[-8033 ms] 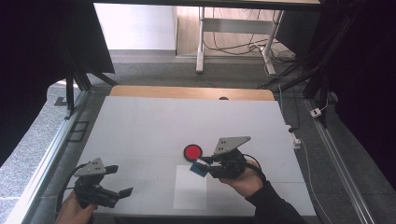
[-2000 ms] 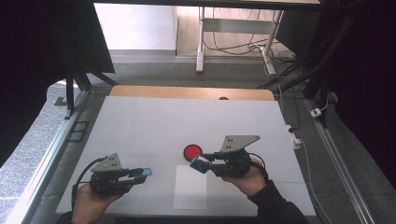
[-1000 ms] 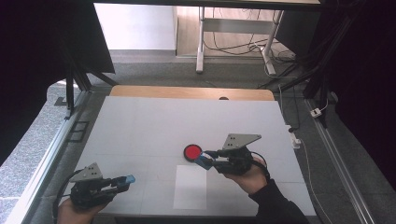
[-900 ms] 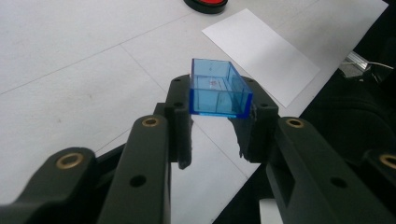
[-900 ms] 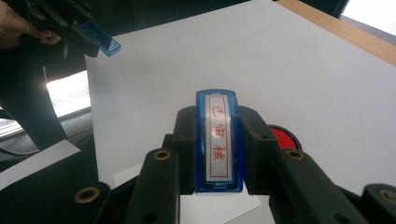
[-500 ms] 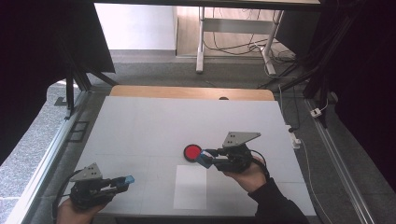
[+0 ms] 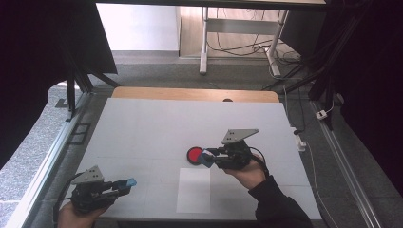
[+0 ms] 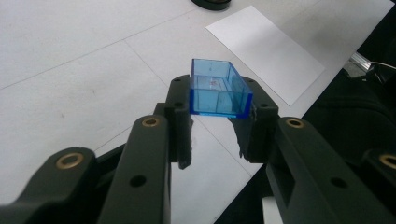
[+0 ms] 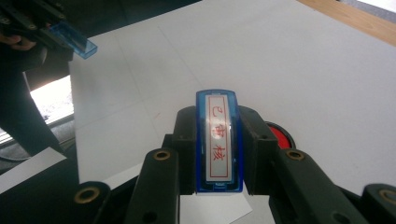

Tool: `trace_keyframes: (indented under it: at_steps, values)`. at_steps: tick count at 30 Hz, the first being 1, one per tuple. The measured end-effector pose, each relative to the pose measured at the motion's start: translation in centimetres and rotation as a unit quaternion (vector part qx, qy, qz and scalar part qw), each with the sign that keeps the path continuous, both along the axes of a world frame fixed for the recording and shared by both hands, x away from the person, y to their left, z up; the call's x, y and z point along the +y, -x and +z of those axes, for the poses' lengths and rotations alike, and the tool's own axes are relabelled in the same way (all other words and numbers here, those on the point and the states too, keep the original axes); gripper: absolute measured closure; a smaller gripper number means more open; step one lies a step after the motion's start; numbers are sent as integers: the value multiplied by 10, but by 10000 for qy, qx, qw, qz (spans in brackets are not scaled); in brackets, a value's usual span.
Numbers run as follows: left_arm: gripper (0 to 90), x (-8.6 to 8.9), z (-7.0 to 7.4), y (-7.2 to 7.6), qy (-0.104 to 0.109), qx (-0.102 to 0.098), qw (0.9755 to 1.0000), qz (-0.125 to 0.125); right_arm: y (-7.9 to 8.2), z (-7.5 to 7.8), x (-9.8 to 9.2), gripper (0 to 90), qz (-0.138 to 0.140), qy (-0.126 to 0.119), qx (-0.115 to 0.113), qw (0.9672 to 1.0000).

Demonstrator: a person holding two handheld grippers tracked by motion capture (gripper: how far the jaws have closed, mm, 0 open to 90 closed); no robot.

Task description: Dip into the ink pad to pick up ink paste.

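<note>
A flat, matte white surface point(image 7: 142, 128) carries a round red ink pad point(image 7: 195, 154) in a black rim, taken here as the landmark, and a smooth rectangular sheet of white paper point(image 7: 194, 190) lying just on the person's side of the pad. The right hand-held gripper point(image 7: 209, 156), black and jointed with brass-coloured pins and a grey three-cornered plate on top, sits immediately to the right of the pad with its jaws pointing at it. Its jaws are closed on a long, narrow blue plastic stamp point(image 9: 218, 144) with rounded corners; the stamp's glossy white face bears red characters inside a thin red rectangular frame, and the pad's red edge peeks out beside the right jaw in the right gripper view. The left hand-held gripper point(image 7: 124, 184) is well to the left of the pad and nearer the person, close to the surface's front edge. Its jaws are clamped on a small translucent blue plastic cap point(image 8: 218, 91), a hollow box with thin, clear, sharp-edged walls and an open side, held off the surface between the jaw tips. In the right gripper view this cap appears as a pale blue slab at the far upper left, well apart from the stamp.
</note>
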State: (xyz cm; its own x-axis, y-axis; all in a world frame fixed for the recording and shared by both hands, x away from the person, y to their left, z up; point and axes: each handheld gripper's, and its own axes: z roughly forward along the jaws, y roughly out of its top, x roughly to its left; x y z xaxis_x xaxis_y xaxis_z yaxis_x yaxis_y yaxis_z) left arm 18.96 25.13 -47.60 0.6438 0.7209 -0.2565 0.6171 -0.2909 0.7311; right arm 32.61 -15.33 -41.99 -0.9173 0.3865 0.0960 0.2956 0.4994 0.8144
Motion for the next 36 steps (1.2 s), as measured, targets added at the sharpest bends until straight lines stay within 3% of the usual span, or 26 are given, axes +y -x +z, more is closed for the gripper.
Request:
trace_keyframes:
  at_steps: [12, 21, 28, 36]
  values:
    - [683, 0, 0, 1, -29, -116, 9999, -13, -19, -2, 16, 704, -131, -9, -64, 9999]
    - [683, 0, 1, 1, -54, -153, 9999, -27, -34, -11, 26, 704, -181, 224, -128, 9995]
    - [683, 0, 0, 1, -67, -139, 9999, -32, -45, -18, 32, 705, -372, 492, -172, 9979]
    - [684, 1, 0, 0, -27, -96, 9999, -46, -56, -35, 40, 705, -423, 780, -12, 9961]
